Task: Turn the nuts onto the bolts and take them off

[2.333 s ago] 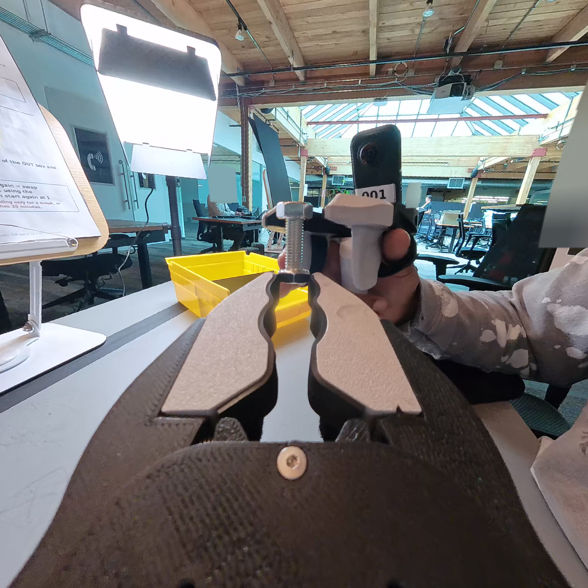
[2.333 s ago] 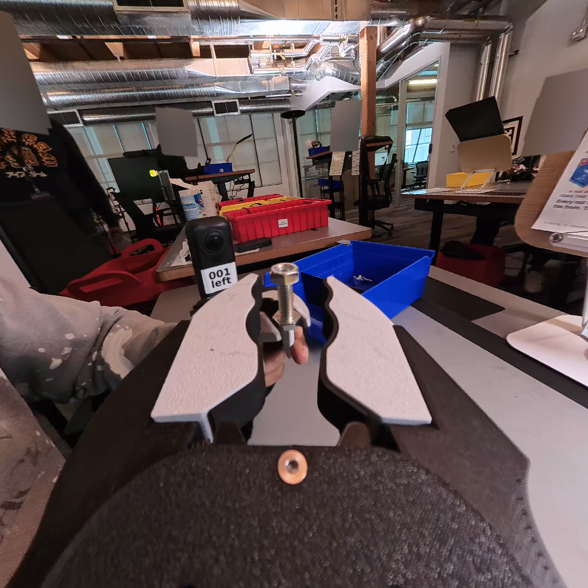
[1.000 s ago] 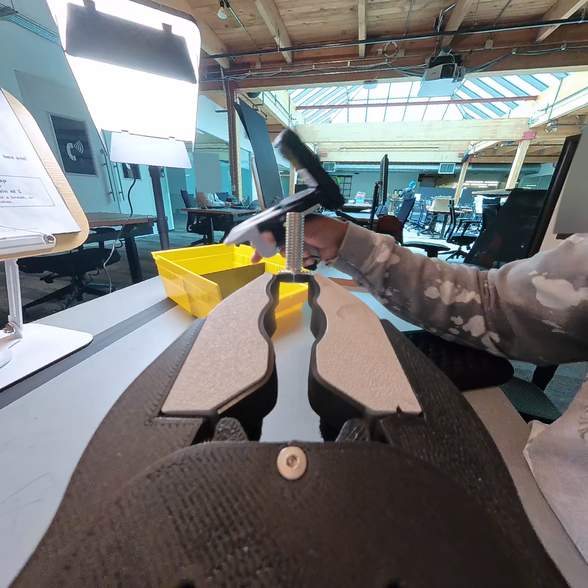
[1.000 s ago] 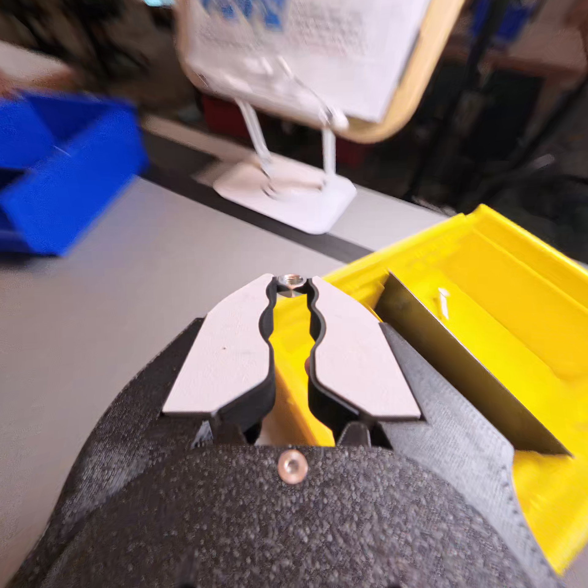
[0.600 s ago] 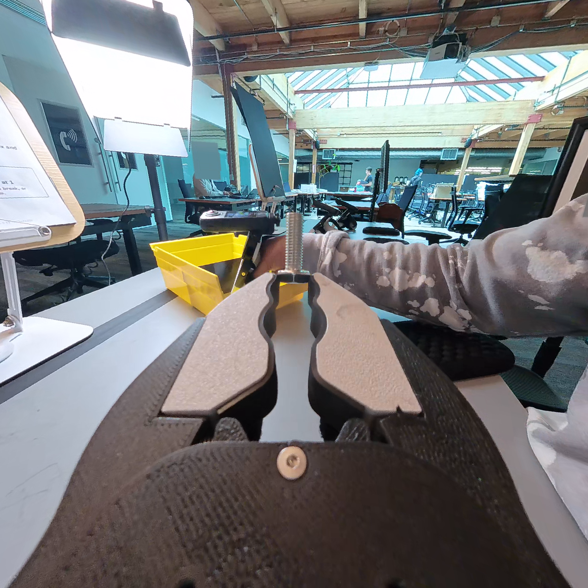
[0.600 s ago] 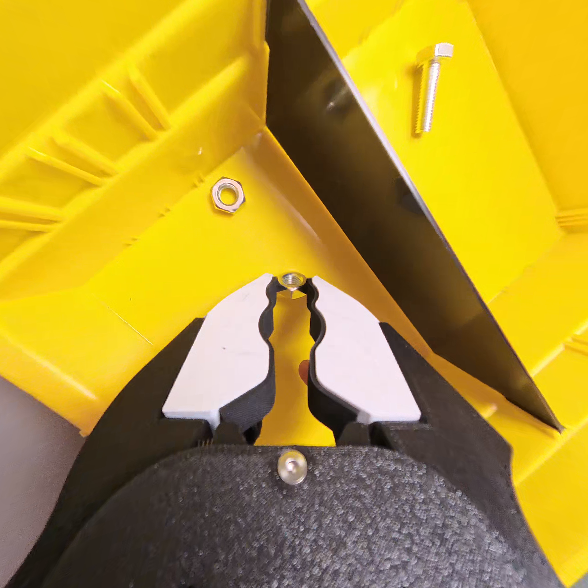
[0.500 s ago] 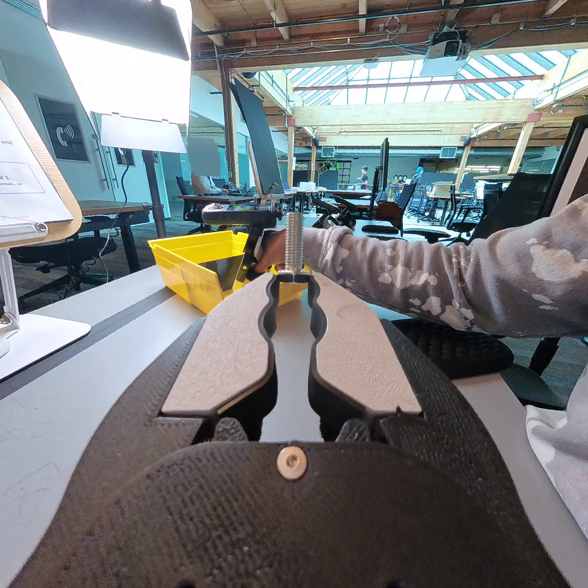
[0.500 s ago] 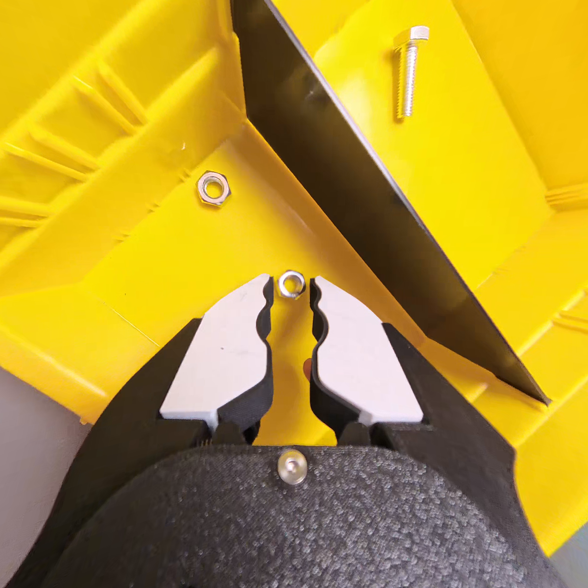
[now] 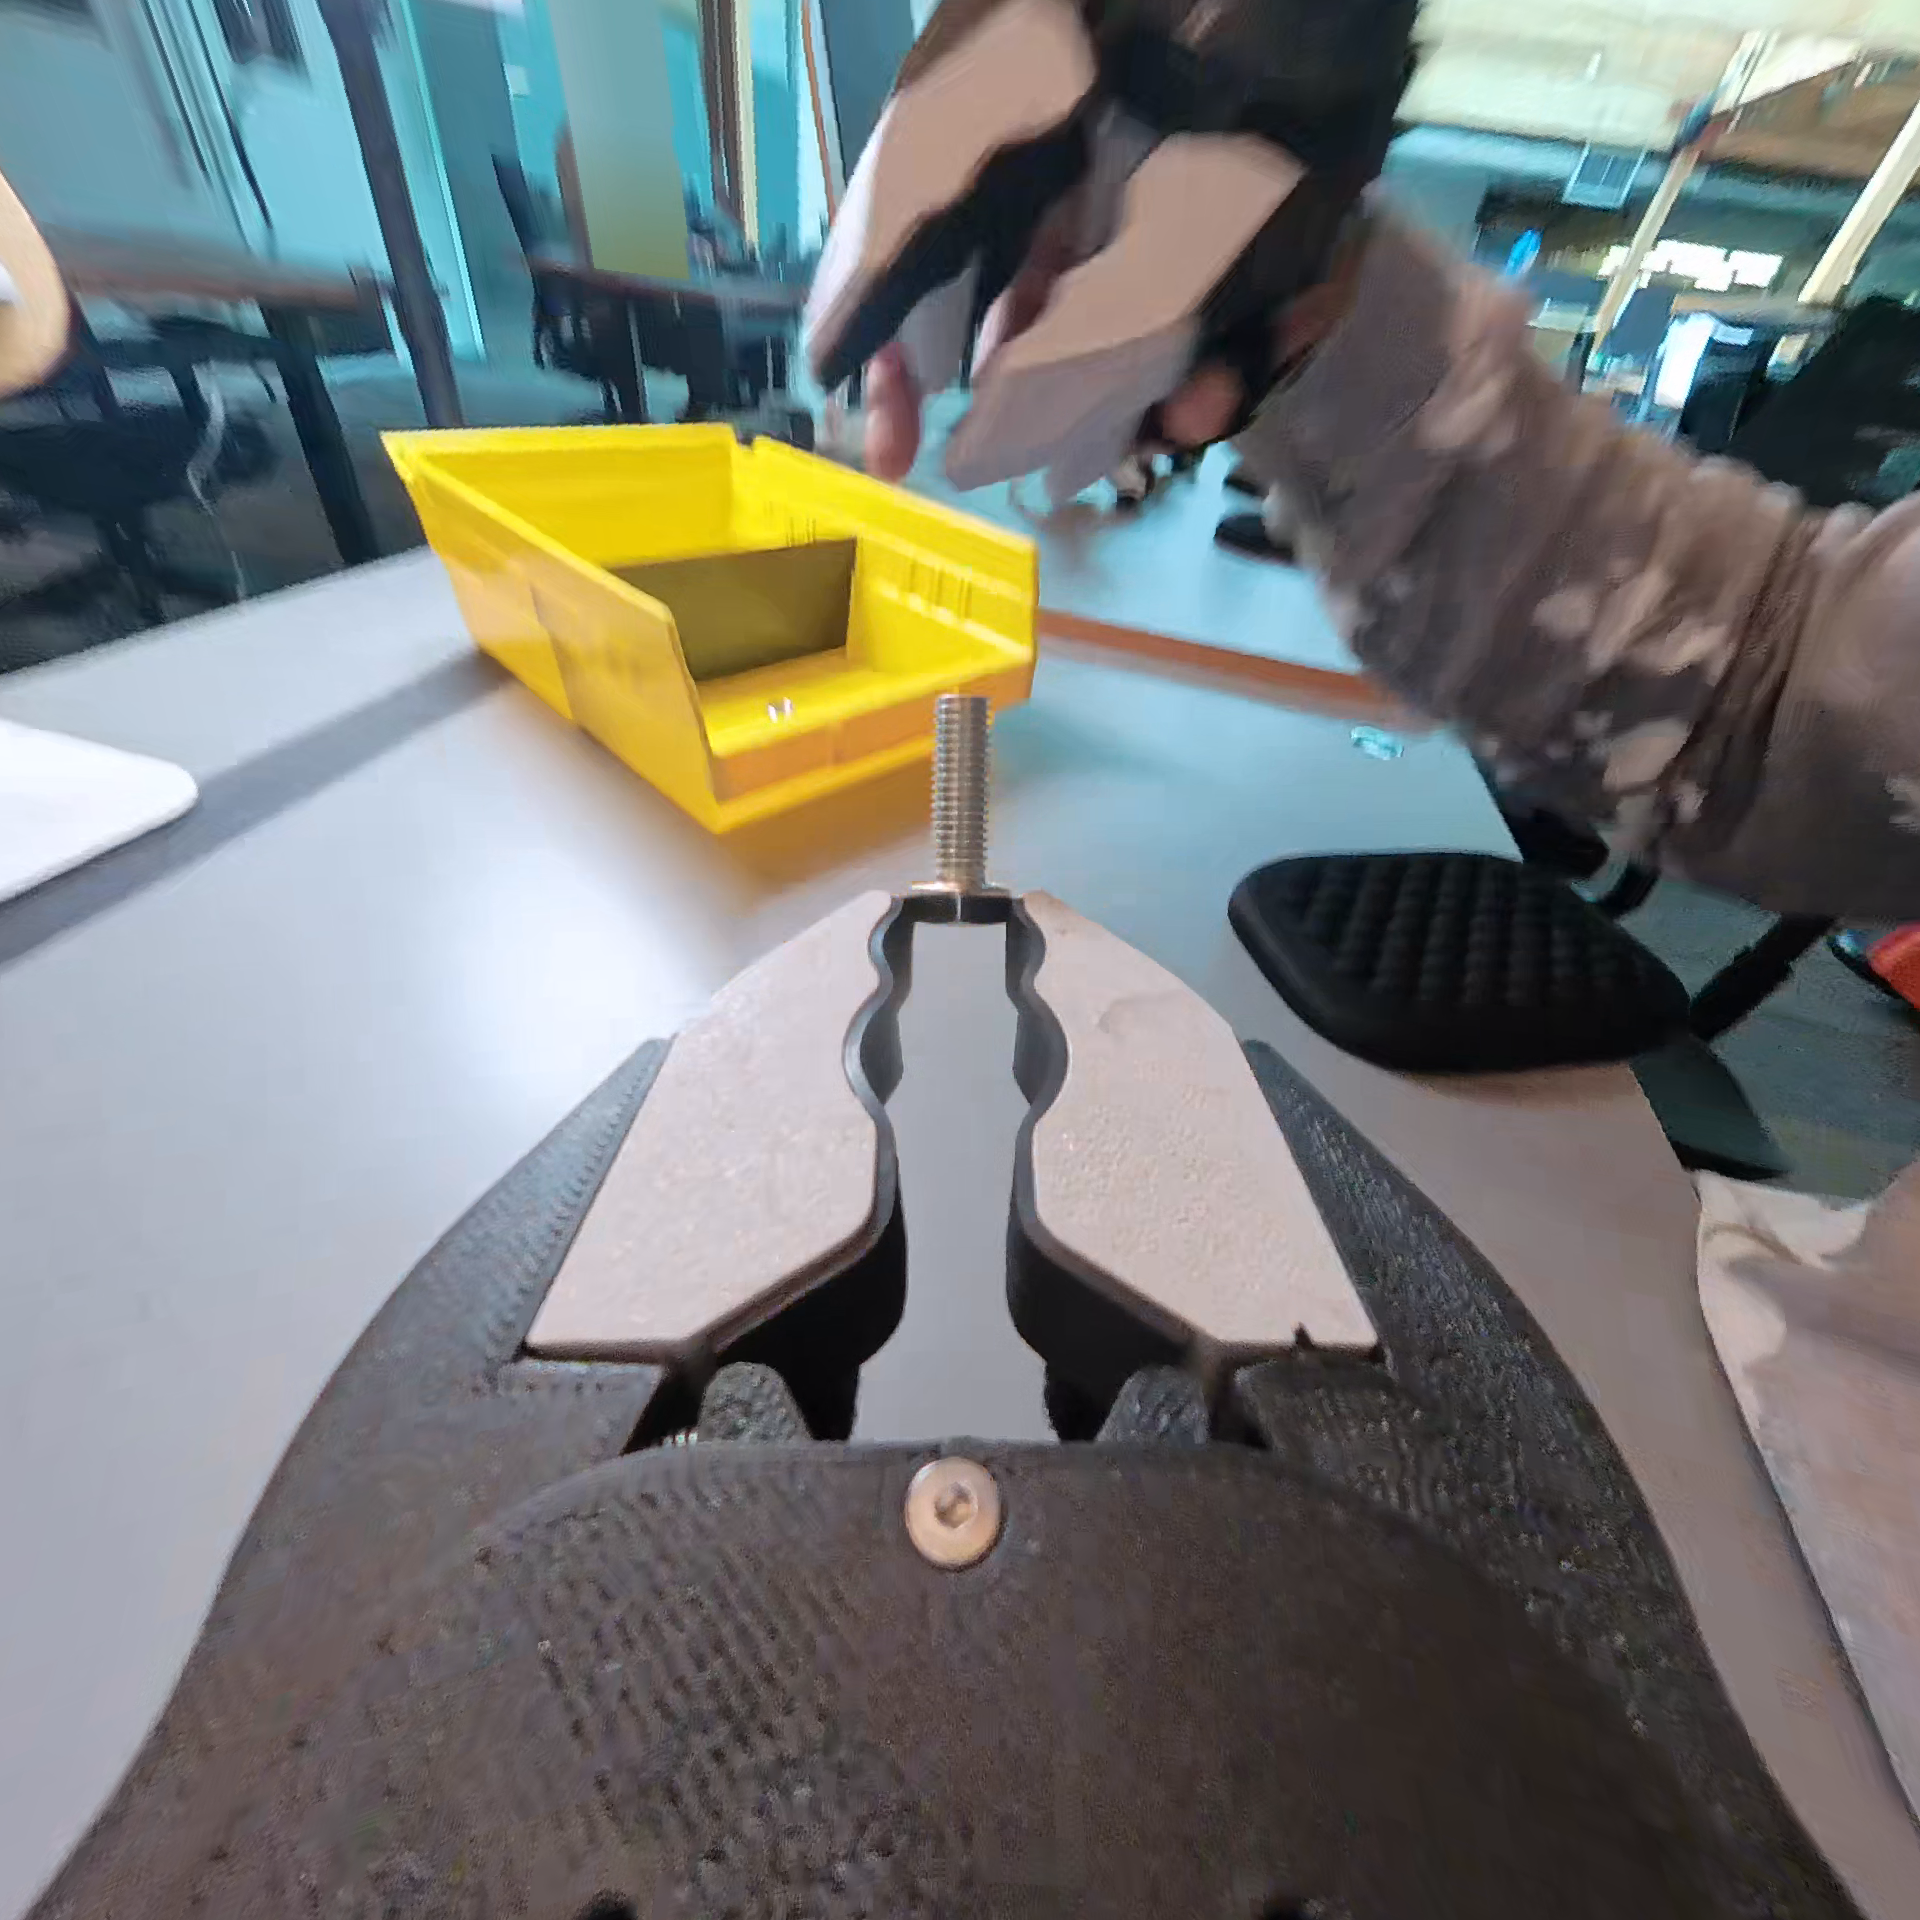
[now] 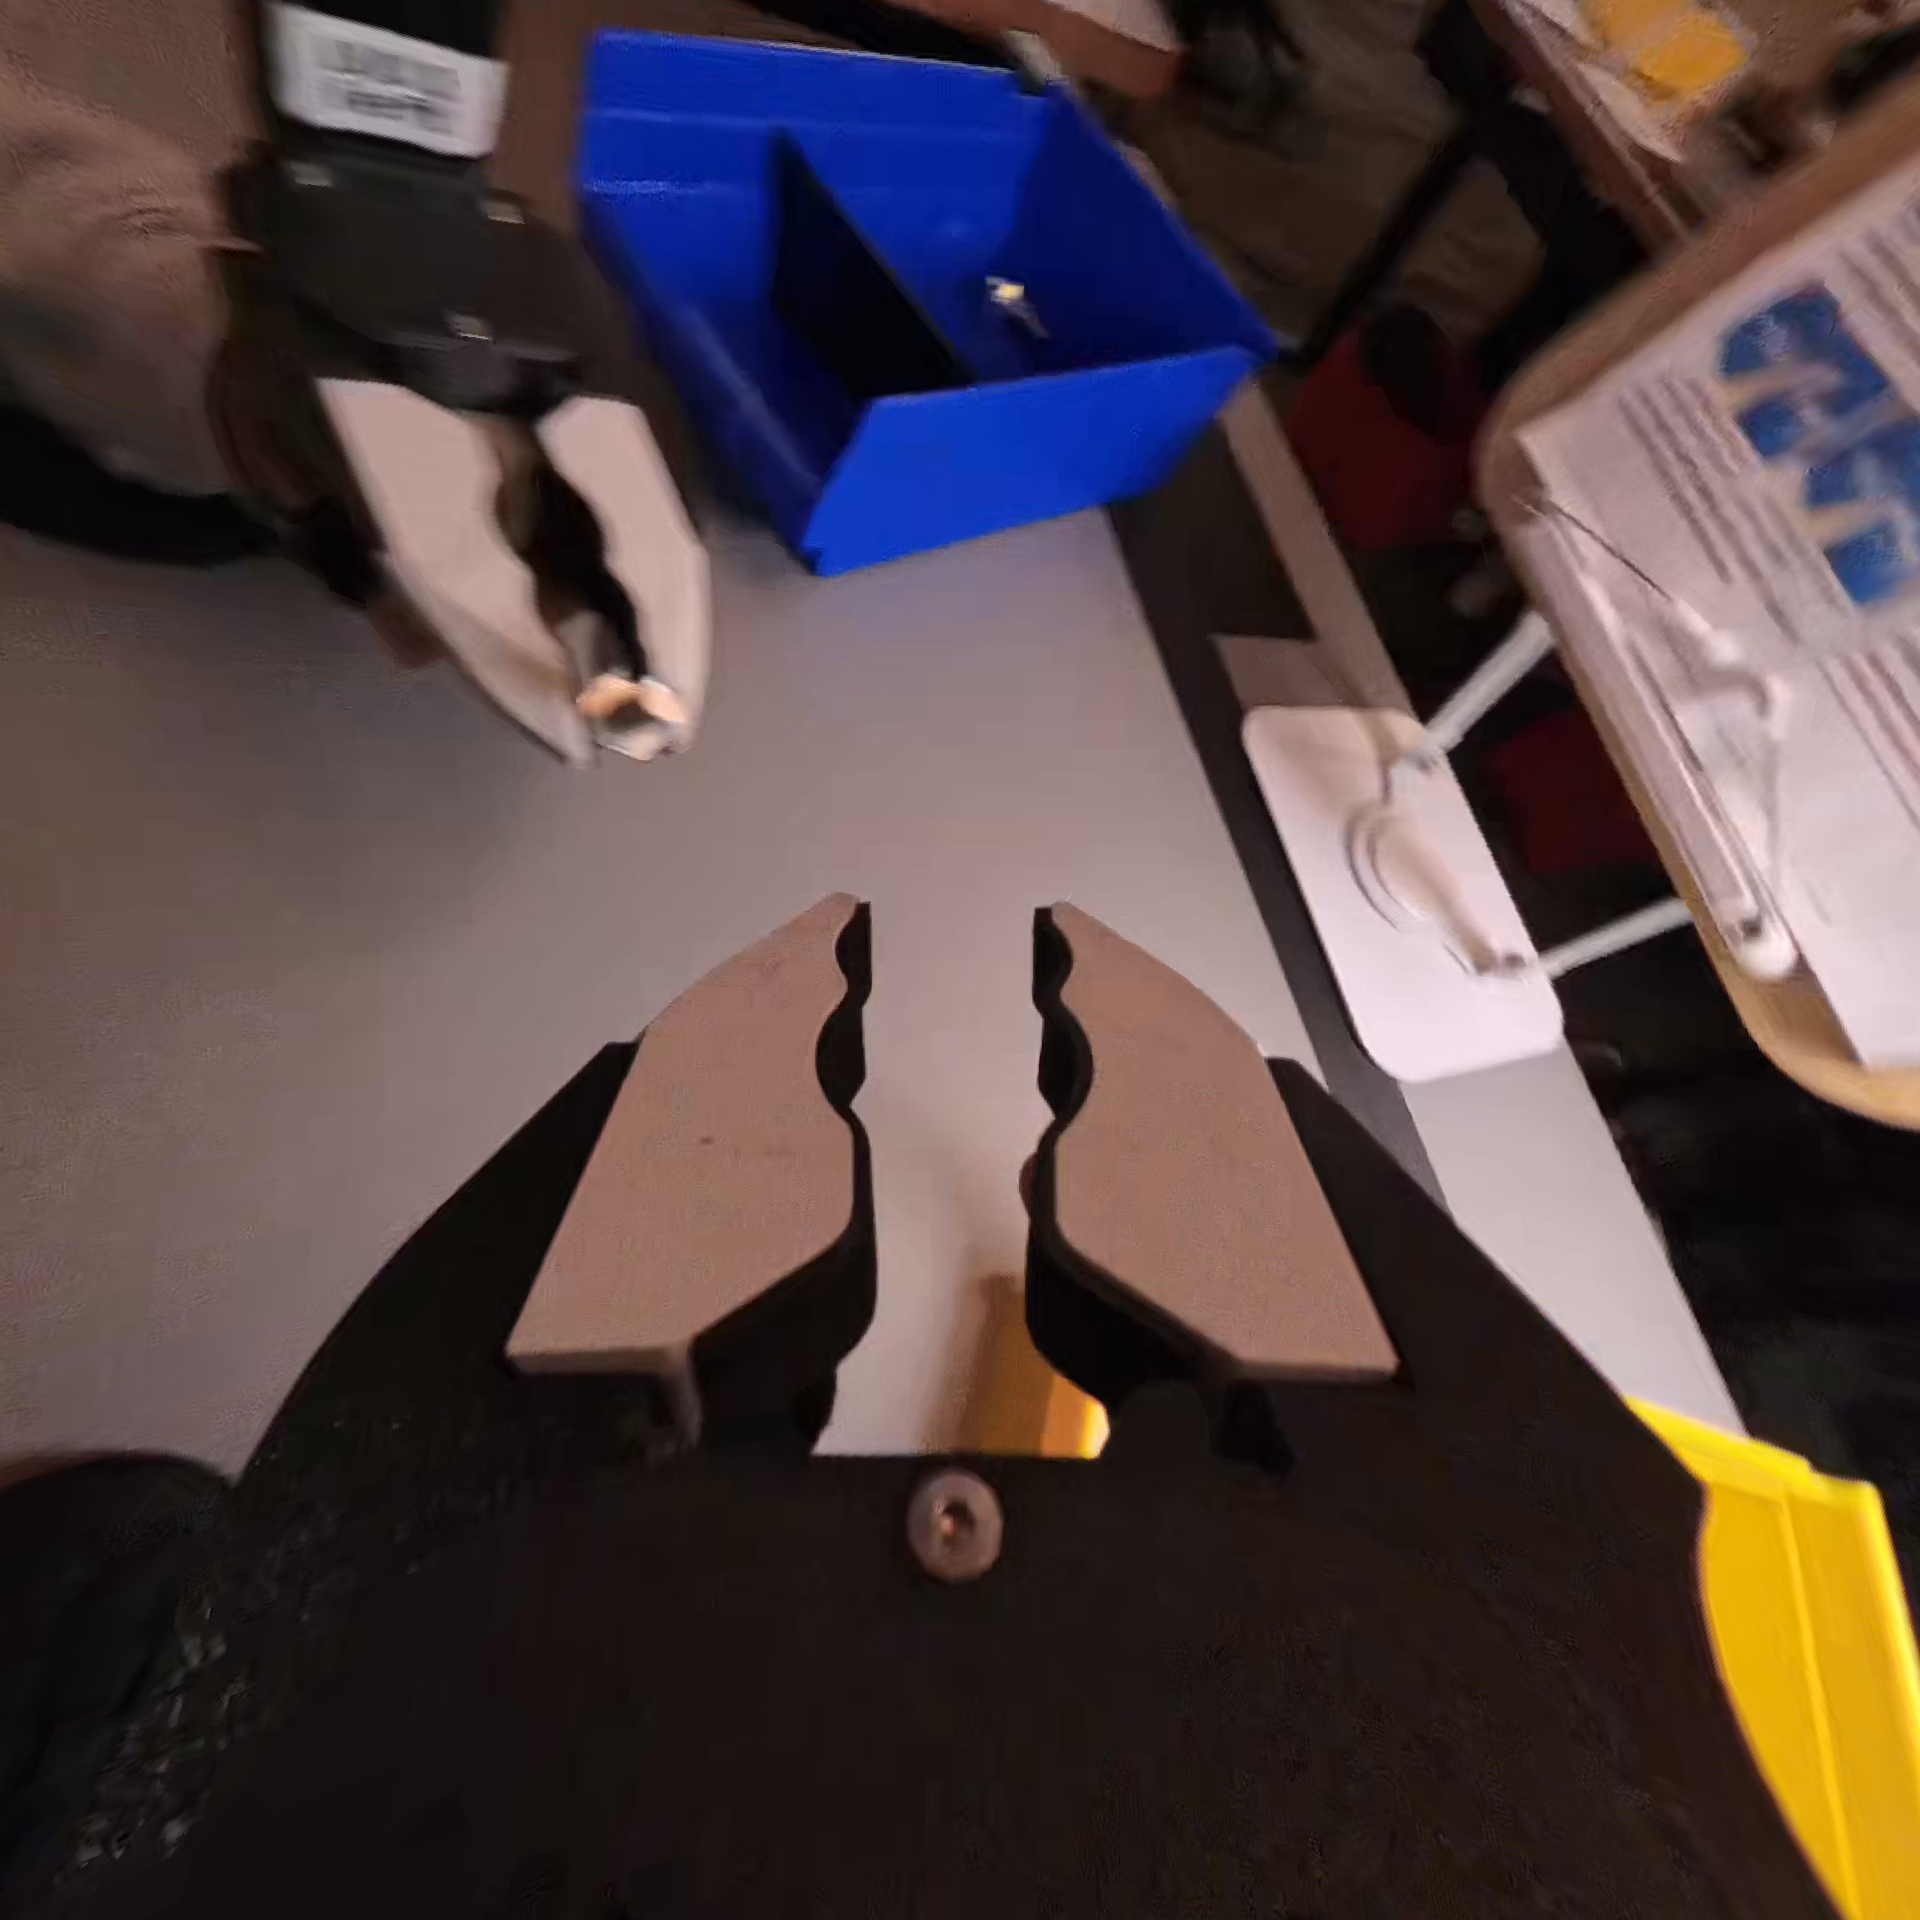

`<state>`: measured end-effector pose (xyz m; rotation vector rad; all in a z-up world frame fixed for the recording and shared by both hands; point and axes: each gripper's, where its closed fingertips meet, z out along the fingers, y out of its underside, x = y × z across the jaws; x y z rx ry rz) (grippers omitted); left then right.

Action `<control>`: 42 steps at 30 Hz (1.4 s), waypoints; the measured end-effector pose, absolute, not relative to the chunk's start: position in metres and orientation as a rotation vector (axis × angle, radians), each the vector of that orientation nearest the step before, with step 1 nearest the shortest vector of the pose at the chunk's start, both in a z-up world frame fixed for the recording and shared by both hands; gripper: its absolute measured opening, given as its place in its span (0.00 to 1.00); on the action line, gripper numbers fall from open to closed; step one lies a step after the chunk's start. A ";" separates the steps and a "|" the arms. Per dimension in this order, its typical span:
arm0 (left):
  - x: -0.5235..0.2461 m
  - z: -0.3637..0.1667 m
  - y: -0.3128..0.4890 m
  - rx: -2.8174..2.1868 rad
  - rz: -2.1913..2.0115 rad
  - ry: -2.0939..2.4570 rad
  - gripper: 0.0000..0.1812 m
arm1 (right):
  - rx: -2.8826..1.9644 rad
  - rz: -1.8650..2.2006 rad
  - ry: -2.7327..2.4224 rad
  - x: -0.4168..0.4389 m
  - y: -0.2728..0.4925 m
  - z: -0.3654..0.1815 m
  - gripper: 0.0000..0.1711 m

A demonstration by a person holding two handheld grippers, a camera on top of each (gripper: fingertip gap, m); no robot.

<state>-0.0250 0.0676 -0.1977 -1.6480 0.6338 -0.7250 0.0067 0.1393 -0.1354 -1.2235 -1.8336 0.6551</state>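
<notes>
1. Much of this moment is smeared by motion. In my right wrist view the far-off left gripper (image 10: 623, 717), the blue bin (image 10: 1039, 457) and the paper stand (image 10: 1403, 935) are all soft-edged. I cannot make out what the small metal piece lying in the blue bin is.
2. My left gripper (image 9: 958, 906) is clamped on the head of a bolt (image 9: 961, 790). The threaded shank stands upright above the fingertips, and no nut shows on it. Most of the bolt's head is hidden between the jaws.
3. My right gripper (image 10: 951, 914) has its jaws parted, with nothing between them. Through the gap I see only bare grey table (image 10: 312, 935).
4. In the left wrist view the right gripper (image 9: 935, 374) is blurred and raised above the yellow bin (image 9: 623, 623), fingers angled downward. My hand and patterned sleeve (image 9: 1558, 582) reach in from the right.
5. The yellow bin sits beyond the bolt, with a dark divider inside it. A small glint on its floor is too small to identify.
6. Open table lies between the two grippers. The table's right edge ends beside a black chair seat (image 9: 1455, 966).
</notes>
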 end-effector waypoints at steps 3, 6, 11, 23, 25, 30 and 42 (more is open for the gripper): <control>-0.019 -0.220 0.069 -1.771 -0.721 0.671 0.10 | -1.021 0.581 -2.101 -0.004 0.081 -0.149 0.18; -0.013 -0.235 0.067 -1.869 -0.739 0.699 0.10 | -0.896 0.389 -2.292 -0.008 0.060 -0.180 0.19; -0.008 -0.254 0.063 -2.011 -0.775 0.694 0.10 | -0.702 0.105 -2.420 -0.013 0.061 -0.229 0.19; -0.024 -0.246 0.074 -2.011 -0.712 0.561 0.23 | -0.872 0.048 -2.194 -0.011 0.124 -0.222 0.06; -0.029 -0.237 0.078 -1.963 -0.691 0.535 0.23 | -1.117 0.142 -2.012 0.001 0.181 -0.194 0.06; -0.039 -0.225 0.085 -1.878 -0.609 0.494 0.23 | -1.647 0.216 -1.514 0.060 0.340 -0.156 0.06; -0.084 -0.207 0.103 -1.733 -0.435 0.320 0.25 | -2.266 0.108 -1.184 0.110 0.493 -0.255 0.06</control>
